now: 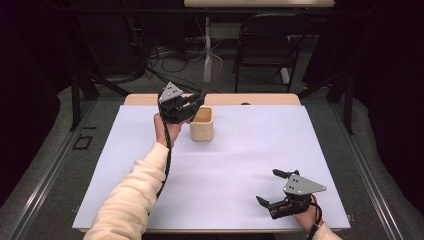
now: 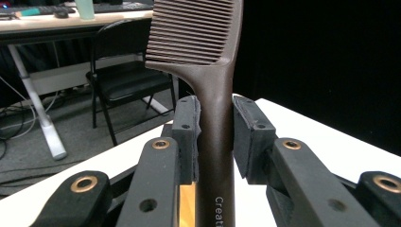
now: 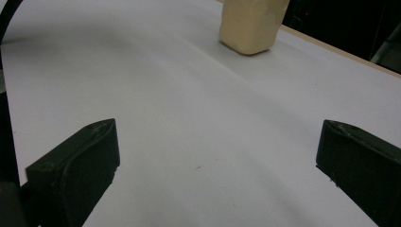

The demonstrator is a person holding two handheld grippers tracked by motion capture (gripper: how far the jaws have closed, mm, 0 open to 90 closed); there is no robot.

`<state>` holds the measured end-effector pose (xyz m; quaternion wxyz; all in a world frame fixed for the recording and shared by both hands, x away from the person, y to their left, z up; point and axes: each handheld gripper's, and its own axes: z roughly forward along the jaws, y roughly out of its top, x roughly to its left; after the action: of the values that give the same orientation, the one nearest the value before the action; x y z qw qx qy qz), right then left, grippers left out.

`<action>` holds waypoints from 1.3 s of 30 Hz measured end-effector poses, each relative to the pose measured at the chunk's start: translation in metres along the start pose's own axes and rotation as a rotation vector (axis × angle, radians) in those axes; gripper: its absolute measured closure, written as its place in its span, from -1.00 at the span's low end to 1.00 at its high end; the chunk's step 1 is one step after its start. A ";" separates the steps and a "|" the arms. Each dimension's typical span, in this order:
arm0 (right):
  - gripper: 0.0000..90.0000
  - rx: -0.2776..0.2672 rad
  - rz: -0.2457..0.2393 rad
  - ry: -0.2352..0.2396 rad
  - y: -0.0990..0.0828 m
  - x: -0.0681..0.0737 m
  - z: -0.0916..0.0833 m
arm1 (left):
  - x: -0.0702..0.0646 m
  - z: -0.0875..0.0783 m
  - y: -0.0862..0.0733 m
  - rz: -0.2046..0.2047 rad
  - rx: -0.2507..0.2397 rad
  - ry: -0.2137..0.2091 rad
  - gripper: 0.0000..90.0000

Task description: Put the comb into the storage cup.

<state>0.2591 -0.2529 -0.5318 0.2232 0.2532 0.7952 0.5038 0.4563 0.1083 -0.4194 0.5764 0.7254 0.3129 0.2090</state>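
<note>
Bench point(image 1: 235, 165), flat matte white top over a wood edge. Cream cup point(image 1: 202, 125), squarish with rounded corners, stands far centre. Brown plastic comb point(image 2: 213, 94), fine ribbed teeth and smooth handle, is clamped at the handle in the left hand-held gripper point(image 1: 192, 106) at the cup's rim; looks carried over, drop-in left. Right hand-held gripper point(image 1: 272, 192) rests near right, wide open, empty.

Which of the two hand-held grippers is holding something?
The left hand-held gripper, raised beside the cream cup, clamps the handle of a dark brown comb. The right hand-held gripper, near the table's front edge, has wide-open jaws with nothing between them.
</note>
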 end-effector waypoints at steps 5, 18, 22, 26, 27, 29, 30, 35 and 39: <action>-1.00 0.000 0.000 0.000 0.000 0.000 0.000 | 0.002 0.003 0.000 -0.001 -0.002 0.005 0.61; -1.00 -0.002 0.001 -0.001 0.000 -0.001 0.000 | 0.009 0.012 -0.005 0.013 -0.029 0.006 0.61; -1.00 -0.001 0.000 0.000 0.000 -0.001 0.000 | 0.011 0.016 -0.008 0.019 -0.032 0.010 0.61; -1.00 -0.001 0.000 0.000 0.000 -0.001 0.000 | 0.014 0.020 -0.009 0.029 -0.033 0.011 0.61; -1.00 -0.001 0.001 0.000 0.000 -0.001 0.000 | 0.014 0.021 -0.009 0.032 -0.030 0.012 0.61; -1.00 -0.002 0.002 0.001 0.000 -0.001 0.000 | 0.015 0.022 -0.010 0.042 -0.028 0.013 0.61; -1.00 -0.002 0.002 0.001 0.000 -0.001 0.000 | 0.015 0.022 -0.010 0.046 -0.029 0.015 0.61; -1.00 -0.002 0.000 0.003 0.000 -0.001 0.001 | 0.018 0.025 -0.011 0.059 -0.059 -0.013 0.61; -1.00 -0.001 0.001 0.002 0.000 -0.001 0.001 | 0.018 0.028 -0.011 0.076 -0.074 -0.021 0.61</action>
<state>0.2598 -0.2530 -0.5322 0.2224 0.2531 0.7948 0.5047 0.4851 0.1027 -0.4382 0.5977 0.7172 0.2710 0.2343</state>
